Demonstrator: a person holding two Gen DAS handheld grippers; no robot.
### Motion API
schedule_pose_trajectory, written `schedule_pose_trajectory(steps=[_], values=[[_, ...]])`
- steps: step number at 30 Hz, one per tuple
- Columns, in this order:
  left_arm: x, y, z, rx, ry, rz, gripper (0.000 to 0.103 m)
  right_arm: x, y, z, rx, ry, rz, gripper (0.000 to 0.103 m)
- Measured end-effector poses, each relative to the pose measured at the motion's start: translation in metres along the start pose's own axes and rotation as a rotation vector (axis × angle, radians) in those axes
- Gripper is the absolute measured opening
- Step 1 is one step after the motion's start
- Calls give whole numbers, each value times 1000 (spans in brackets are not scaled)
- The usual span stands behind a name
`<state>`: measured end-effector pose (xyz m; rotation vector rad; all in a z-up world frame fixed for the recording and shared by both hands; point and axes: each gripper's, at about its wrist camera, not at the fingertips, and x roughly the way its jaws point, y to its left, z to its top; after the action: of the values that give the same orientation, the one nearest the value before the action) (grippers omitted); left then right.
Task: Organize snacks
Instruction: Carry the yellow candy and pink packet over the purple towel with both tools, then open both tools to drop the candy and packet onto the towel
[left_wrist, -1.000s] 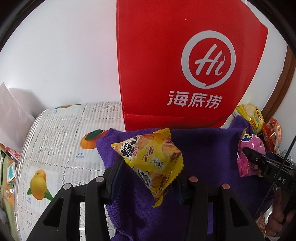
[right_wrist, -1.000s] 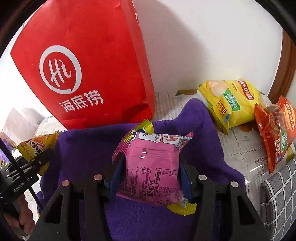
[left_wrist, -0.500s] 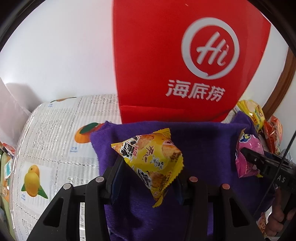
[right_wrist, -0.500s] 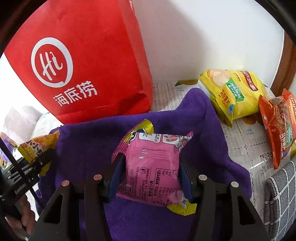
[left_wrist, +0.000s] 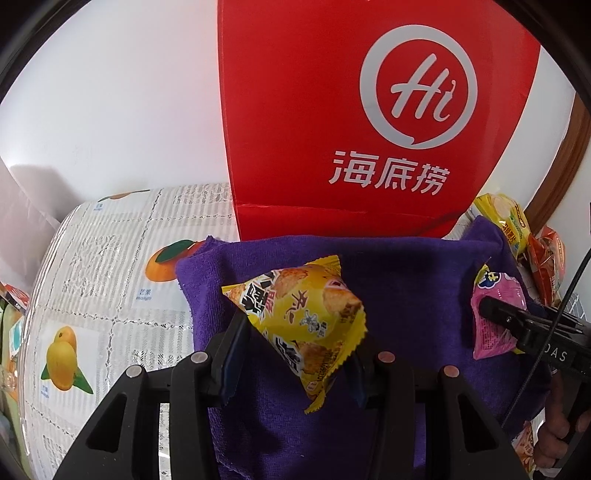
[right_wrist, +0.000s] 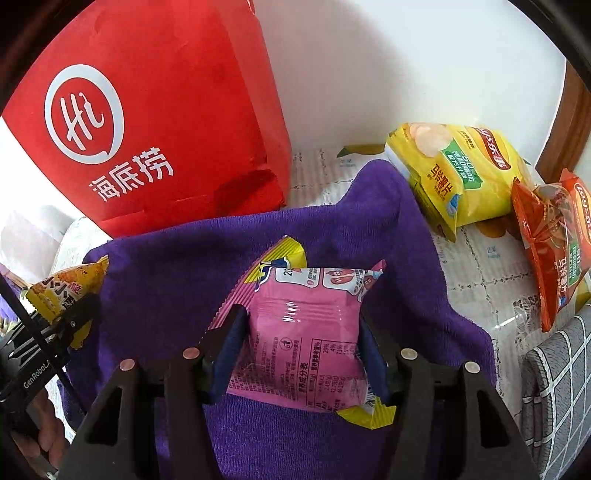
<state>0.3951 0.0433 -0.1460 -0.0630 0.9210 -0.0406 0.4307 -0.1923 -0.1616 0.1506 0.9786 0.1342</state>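
1. Since the earlier frames, the red paper bag (left_wrist: 369, 122) looms larger in the left wrist view, and the right gripper (right_wrist: 301, 350) has just been opening its jaws slightly with the pink snack packet (right_wrist: 306, 332) between them.
2. Left gripper (left_wrist: 291, 354) pinches the yellow snack packet (left_wrist: 299, 317), both pads pressing its sides; the packet's long axis is tilted, one corner pointing to 10 o'clock and its crimped end to 5 o'clock.
3. In the right gripper, the pink snack packet stands nearly upright, long axis from 12 to 6 o'clock, printed back facing the camera; the pads touch its sides.
4. Both packets hang over a purple towel (right_wrist: 166, 258) spread on a table cover (left_wrist: 110, 258) printed with fruit, against a white wall (left_wrist: 110, 92).
5. At 12 o'clock of the towel stands the one red paper bag.
6. At 2 o'clock in the right wrist view lie one yellow chip bag (right_wrist: 458, 173) and one orange chip bag (right_wrist: 550, 236), touching; a grey checked cloth (right_wrist: 557, 387) sits at 4 o'clock.
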Motion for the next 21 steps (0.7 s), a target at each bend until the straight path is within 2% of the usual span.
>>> schedule_pose_trajectory(steps=[9,12,14,21], values=[[-7,-5,-2,6,-10,-35,45,-1,2,0,-16,5,16,62],[-9,-10,-3,13,-15,-45,45,-4,2,-1,-18,3,31,67],[-7,-12,-4,20,-8,-54,45,-7,3,0,-25,-7,33,74],[1,-15,-6,24,27,-72,45,-20,9,1,-72,-74,13,80]])
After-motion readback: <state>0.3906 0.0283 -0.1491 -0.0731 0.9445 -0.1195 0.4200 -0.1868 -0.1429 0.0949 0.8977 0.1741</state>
